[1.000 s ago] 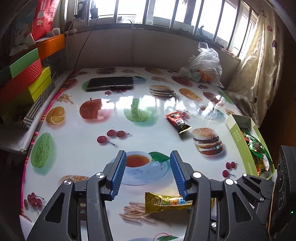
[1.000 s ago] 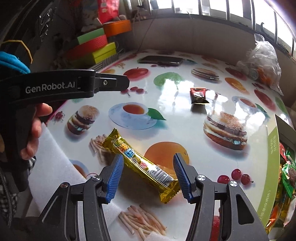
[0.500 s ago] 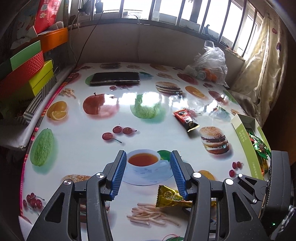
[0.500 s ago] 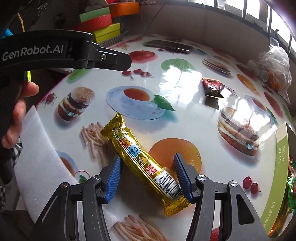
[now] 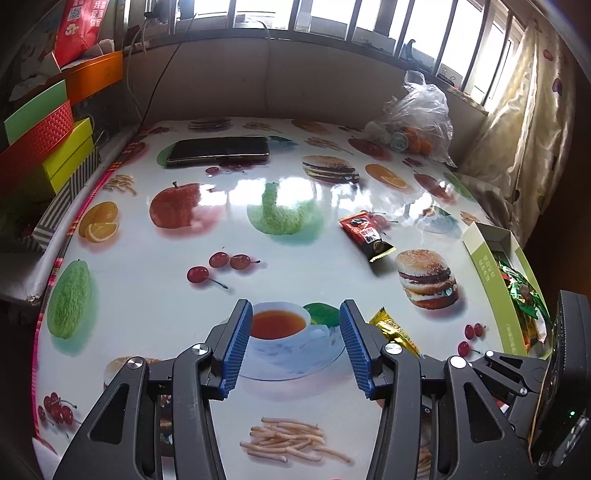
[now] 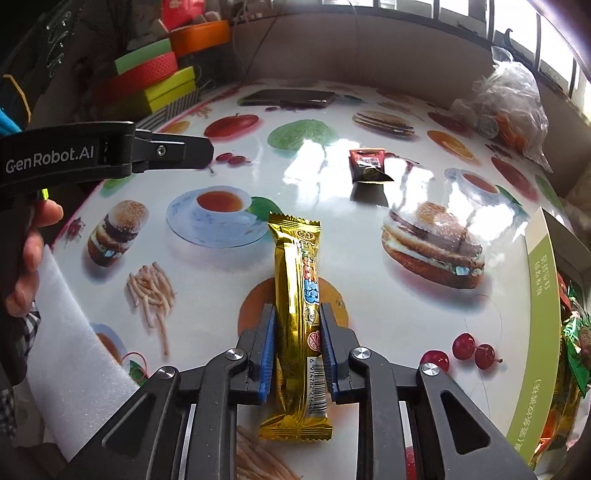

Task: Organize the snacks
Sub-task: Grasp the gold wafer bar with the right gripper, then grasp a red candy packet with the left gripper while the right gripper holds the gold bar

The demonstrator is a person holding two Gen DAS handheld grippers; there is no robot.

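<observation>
The right hand-held gripper (image 6: 297, 343) is closing its blue pads on the long gold foil-wrapped snack bar (image 6: 297, 295), which lies on the glossy food-printed bench (image 6: 332, 221). The left hand-held gripper (image 5: 295, 347) hangs with jaws apart and nothing between them. A small red snack packet (image 6: 367, 166) lies at one o'clock from the bar, and the open green cardboard box (image 6: 535, 332) of wrapped snacks sits at three o'clock.

Bright barred window (image 5: 332, 22), beige curtain (image 5: 524, 110)

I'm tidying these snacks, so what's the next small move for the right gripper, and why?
Probably lift the gold snack bar off the table: the right gripper is closing, its fingers either side of the bar, and the green box of snacks lies to its right.
</observation>
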